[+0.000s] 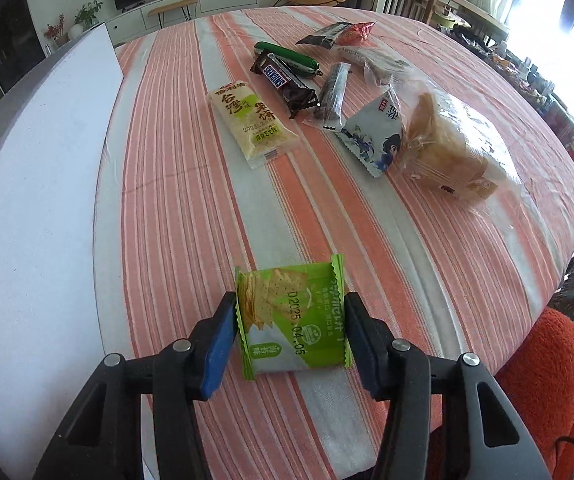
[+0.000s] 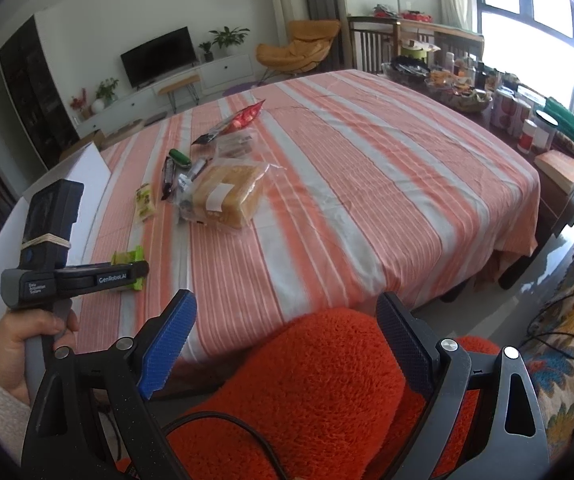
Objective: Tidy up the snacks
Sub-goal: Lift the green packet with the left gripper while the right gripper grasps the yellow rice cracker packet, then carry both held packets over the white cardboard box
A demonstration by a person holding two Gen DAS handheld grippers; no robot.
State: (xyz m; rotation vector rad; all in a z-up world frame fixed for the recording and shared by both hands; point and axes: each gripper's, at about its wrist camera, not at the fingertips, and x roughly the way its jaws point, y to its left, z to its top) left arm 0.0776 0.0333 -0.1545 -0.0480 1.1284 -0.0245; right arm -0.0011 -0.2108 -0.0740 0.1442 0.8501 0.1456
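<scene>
Left gripper [image 1: 290, 336] first: its 2 blue-padded fingers [image 1: 218, 350] flank a green cracker packet [image 1: 293, 320] lying flat on the striped tablecloth [image 1: 191, 216]. The pads sit right at the packet's crimped side edges, though whether they press on it cannot be told from here. In the right wrist view that same packet [image 2: 129, 266] is mostly hidden behind the left tool's body, where the lettering "GenRobot.AI" is readable.

Printing on the packet reads "D2025.04.05"; its smaller Chinese text is too fine to make out. Further up the cloth lies a pale green-and-yellow rice cracker pack [image 1: 253, 122] with large Chinese characters, then a brown Snickers bar [image 1: 285, 82], name clearly legible. Behind it is a green tube-shaped snack [image 1: 287, 56], partly covered by the bar. A dark stick in clear wrap [image 1: 333, 90], a white-and-blue sachet [image 1: 375, 136] with a cartoon figure, and a clear bag of bread [image 1: 455, 152] sit close together to the right. 2 more wrappers at the far end, 1 black and 1 red, are too blurred to read.

Right gripper [image 2: 287, 340]: spread wide, nothing between its fingers, hanging over an orange fuzzy cushion [image 2: 311, 380] off the table's near edge. A white board [image 1: 35, 200] borders the cloth on the left. Beyond are a television [image 2: 159, 56], potted plants, a yellow lounge chair [image 2: 295, 50] and bright windows.
</scene>
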